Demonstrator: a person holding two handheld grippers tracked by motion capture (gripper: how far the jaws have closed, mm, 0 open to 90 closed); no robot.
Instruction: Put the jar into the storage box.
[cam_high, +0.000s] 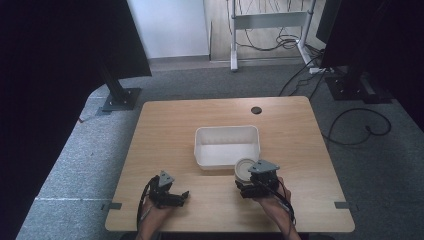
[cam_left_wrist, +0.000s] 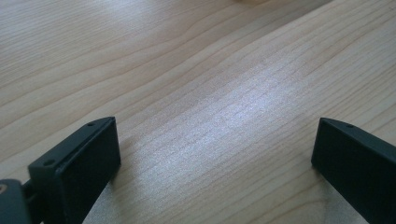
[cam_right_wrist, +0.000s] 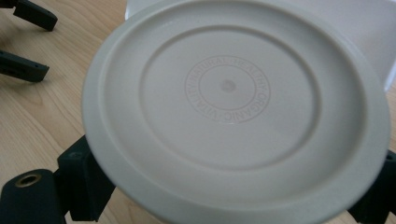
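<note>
Round off-white plastic lid (cam_right_wrist: 233, 112), embossed lettering, tilted, beside white bin (cam_high: 227, 146).

Tub (cam_high: 227, 146) sits mid-table (cam_high: 165, 130). Lidded cup (cam_high: 244, 170) at tub's 5 o'clock, just beside its near wall, between right gripper (cam_high: 248, 186) jaws. Left gripper (cam_high: 184, 196) at tub's 7 o'clock, well apart.

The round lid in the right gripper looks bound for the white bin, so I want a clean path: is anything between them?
Nothing visible: the lid in the right gripper sits at the white bin's near wall.
</note>
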